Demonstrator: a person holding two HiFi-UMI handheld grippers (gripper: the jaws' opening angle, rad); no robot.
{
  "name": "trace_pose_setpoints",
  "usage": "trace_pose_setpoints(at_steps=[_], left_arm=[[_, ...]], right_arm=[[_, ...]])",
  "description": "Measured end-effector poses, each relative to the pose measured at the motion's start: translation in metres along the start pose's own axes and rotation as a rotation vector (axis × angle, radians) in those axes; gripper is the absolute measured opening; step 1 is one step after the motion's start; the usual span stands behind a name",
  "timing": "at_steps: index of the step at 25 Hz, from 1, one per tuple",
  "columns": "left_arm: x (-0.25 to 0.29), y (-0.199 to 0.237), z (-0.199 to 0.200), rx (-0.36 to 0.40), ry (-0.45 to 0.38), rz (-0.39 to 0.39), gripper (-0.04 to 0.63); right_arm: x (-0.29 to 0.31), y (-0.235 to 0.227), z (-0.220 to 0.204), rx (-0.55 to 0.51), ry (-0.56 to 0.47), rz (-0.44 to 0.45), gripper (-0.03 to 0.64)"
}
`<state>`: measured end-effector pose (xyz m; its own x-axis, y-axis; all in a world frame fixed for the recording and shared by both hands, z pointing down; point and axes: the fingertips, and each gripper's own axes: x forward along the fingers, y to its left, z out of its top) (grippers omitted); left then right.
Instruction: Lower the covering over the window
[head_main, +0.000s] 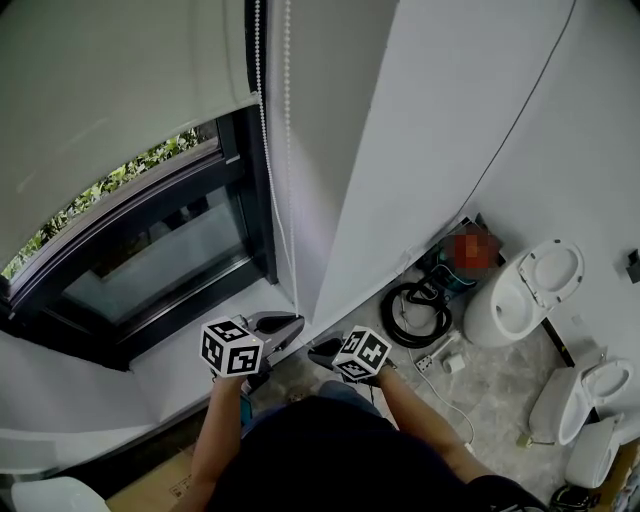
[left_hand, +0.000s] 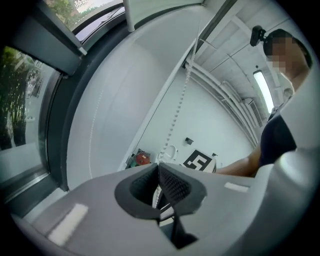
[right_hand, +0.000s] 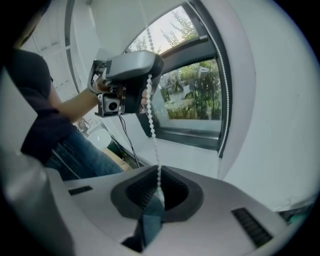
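Roller blind (one smooth pale sheet) hangs far left over the upper part of the single dark-framed window. Right of it drop two strands of white bead chain. The two grey plastic grippers, left gripper and right gripper, each clamp the bead chain between closed, ribbed pads.

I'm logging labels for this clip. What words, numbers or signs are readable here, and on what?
None can be read.
Cardboard box: faint print, too small to read.
Left marker cube and right marker cube: black-and-white square patterns only, no letters.
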<state>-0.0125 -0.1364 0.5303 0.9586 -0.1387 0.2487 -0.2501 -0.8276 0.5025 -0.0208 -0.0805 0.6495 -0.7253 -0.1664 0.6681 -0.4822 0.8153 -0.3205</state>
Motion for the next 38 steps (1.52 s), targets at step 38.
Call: trace_pose_setpoints(at_steps=[38], left_arm=[[0.008,0.016,-0.002,-0.071,-0.033,-0.042,0.012]], right_arm=[[-0.161,0.032,0.209,-0.245,-0.666,-0.01,0.155]])
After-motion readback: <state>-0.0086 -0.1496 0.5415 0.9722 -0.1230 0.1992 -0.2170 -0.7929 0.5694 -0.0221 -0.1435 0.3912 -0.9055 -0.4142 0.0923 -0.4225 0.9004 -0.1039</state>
